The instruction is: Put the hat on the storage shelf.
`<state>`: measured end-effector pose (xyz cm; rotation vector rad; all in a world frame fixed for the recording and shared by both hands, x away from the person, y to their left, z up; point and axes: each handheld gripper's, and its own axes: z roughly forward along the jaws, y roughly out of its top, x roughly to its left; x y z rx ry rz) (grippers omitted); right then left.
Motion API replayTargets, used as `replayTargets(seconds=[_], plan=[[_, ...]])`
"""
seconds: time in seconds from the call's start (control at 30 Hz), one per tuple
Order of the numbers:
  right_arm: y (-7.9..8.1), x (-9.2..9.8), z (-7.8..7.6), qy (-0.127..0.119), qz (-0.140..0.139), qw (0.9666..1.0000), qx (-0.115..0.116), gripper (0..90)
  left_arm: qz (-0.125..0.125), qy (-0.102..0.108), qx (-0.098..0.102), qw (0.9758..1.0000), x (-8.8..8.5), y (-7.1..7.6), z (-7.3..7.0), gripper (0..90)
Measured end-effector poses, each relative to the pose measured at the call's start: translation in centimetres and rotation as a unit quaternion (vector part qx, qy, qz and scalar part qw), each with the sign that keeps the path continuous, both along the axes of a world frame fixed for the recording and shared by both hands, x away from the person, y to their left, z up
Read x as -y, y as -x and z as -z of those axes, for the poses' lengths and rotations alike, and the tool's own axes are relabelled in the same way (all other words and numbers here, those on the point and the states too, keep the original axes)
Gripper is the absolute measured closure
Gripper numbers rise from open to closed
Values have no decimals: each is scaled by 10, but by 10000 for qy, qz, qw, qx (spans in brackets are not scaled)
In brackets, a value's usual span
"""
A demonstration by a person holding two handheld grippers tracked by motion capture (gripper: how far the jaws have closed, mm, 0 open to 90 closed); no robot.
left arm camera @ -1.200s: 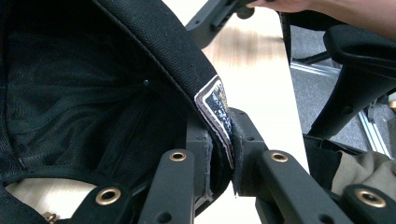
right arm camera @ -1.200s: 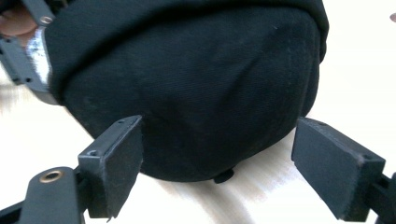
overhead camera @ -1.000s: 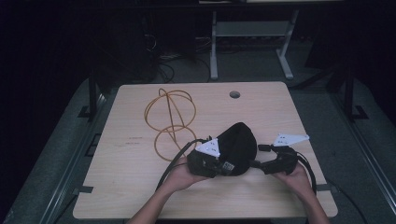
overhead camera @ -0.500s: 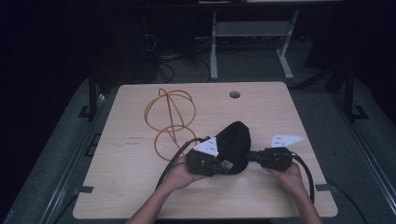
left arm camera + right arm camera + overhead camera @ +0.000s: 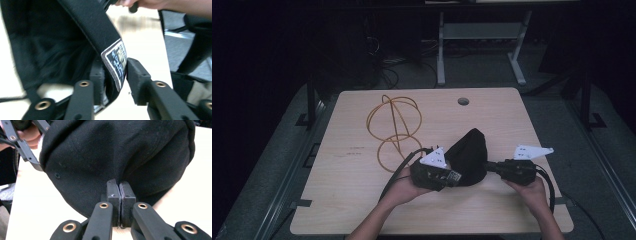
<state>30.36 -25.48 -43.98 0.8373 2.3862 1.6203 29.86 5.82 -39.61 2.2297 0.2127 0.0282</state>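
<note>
Between the two tongs, near the front edge of the counter [image 5: 362,210], sits a black cap [image 5: 469,155], and both hands flank it: the left tongs [image 5: 451,176] at its left side, the right tongs [image 5: 488,166] at its right. The cap's long axis runs from the person's side toward the far edge, peak end farther off (as far as the dim high view lets one judge). The right tongs [image 5: 121,192] are pinched together on a fold of the cap [image 5: 117,152] near its lower edge. The left tongs [image 5: 113,77] have just been opening: their pads stand apart, with the cap's inner band and label [image 5: 116,62] between them, no longer pressed. Both forearms lie low and level. Beyond the cap's left lies a coiled orange cable [image 5: 394,125], well apart.
</note>
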Motion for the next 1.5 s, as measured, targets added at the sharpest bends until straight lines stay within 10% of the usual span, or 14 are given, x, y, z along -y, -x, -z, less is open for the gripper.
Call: replayTargets(seconds=[0.57,0.9,1.5], plan=[[20,43,-48,-72,484,9985,228,893,-674,-51,452,9967,-48,20,2,452],[14,38,-89,34,525,9978,394,895,-918,-72,472,9946,-75,27,19,373],[-3,15,-138,160,387,9978,510,895,-1019,-58,424,9939,-73,29,29,206]])
